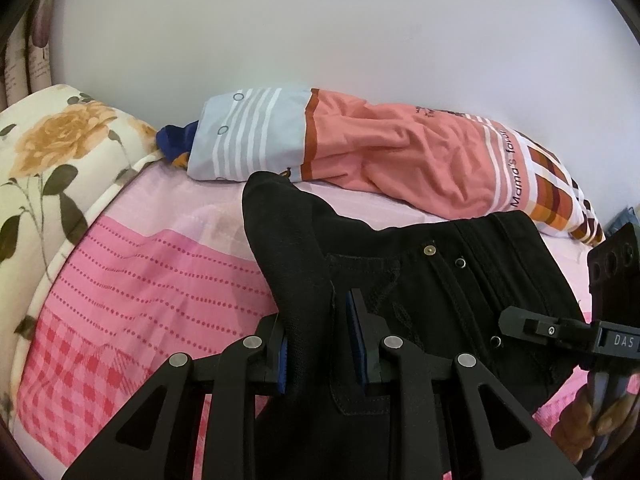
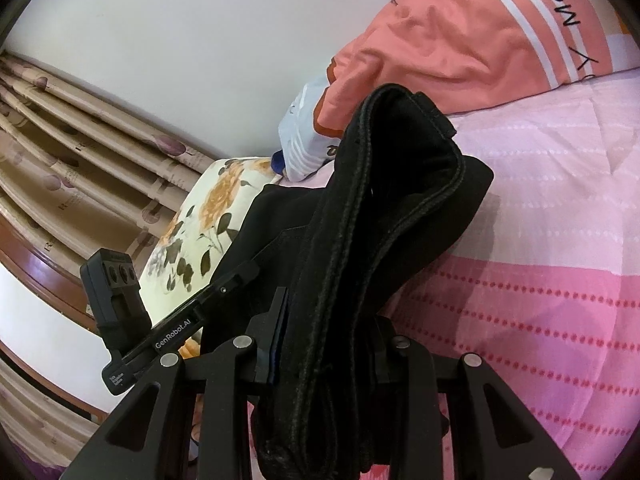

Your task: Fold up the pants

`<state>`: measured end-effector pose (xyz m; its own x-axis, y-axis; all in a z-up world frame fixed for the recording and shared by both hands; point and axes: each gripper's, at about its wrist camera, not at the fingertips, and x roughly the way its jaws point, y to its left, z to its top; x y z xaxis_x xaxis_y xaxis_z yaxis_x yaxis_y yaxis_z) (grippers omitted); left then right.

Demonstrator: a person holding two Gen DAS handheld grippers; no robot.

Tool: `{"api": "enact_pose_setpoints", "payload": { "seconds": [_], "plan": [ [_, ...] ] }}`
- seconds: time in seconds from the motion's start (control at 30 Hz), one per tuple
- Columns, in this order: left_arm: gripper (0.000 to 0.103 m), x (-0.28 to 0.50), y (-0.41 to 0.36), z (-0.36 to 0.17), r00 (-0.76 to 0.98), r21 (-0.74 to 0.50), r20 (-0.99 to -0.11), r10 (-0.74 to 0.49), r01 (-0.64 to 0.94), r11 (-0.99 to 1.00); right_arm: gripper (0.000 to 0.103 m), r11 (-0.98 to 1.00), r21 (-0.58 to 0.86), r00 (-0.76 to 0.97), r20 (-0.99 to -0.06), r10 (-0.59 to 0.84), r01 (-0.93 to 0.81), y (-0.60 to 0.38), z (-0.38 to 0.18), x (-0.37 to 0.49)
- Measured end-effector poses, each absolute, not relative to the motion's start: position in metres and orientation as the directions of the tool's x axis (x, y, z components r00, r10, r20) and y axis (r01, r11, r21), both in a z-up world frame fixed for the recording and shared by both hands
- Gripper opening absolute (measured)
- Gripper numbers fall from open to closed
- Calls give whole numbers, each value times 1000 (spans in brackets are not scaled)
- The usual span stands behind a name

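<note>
The black pants [image 1: 420,264] hang in the air above the pink bedspread [image 1: 152,272], held up at the waist with the button and rivets showing. My left gripper [image 1: 320,344] is shut on a fold of the pants' left edge, blue pads pressed on the cloth. My right gripper [image 2: 320,340] is shut on a thick bunch of the pants [image 2: 384,208], whose waistband edge rises above the fingers. The right gripper also shows at the right edge of the left wrist view [image 1: 560,332], and the left one at the left of the right wrist view [image 2: 192,320].
A pillow in a salmon and striped case [image 1: 392,152] lies along the white wall behind the pants. A floral pillow [image 1: 52,152] sits at the bed's left end. Curtains [image 2: 60,168] and a wooden bed frame [image 2: 36,256] are beyond it.
</note>
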<state>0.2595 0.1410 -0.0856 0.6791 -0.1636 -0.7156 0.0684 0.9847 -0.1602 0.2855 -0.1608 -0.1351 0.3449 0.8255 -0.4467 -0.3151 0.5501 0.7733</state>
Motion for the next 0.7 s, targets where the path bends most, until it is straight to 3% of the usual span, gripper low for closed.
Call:
{"api": "enact_pose_setpoints", "payload": {
  "seconds": [0.7],
  "plan": [
    [25, 298, 155, -99, 702, -137, -700, -133, 51, 989, 29, 555, 765, 353, -446, 822, -327, -160, -145, 310]
  ]
}}
